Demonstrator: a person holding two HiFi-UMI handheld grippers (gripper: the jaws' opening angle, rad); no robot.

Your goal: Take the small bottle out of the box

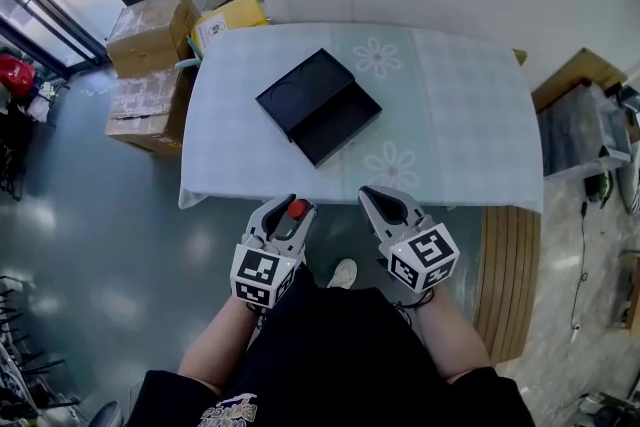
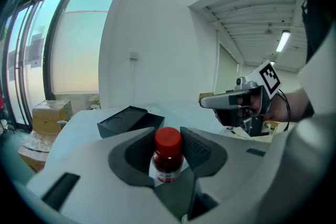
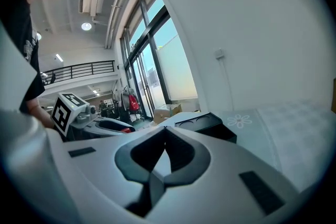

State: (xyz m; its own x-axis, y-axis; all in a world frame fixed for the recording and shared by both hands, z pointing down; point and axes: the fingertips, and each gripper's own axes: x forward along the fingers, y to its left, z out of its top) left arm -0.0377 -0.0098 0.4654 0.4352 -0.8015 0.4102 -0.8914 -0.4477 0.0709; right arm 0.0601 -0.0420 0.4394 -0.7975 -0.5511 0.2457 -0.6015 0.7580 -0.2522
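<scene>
The small bottle [image 2: 168, 157], red-capped and upright, is out of the box [image 1: 318, 105] and well apart from it, on the person's side beyond the table edge. The left gripper [image 1: 293, 211] is clenched on it, its jaws pressing the bottle's sides just below the cap. The right gripper [image 3: 165, 136] is beside the left one, equally far from the box, with its jaws brought together on nothing. The box lies opened on the table, two black trays side by side, with a round recess visible in one. Removal therefore appears complete. Probable fault from here: the bottle is small and smooth and is held on a narrow contact, so any easing of the squeeze or a sudden tilt could let it slip. It is not above the table [image 1: 470, 115], so it would fall to the hard grey floor [image 1: 90, 215]. The table, under the box, has a pale cloth with flower prints. Beyond the box are a white wall, stacked cardboard cartons [image 1: 150, 35] and tall windows [image 2: 68, 44].
</scene>
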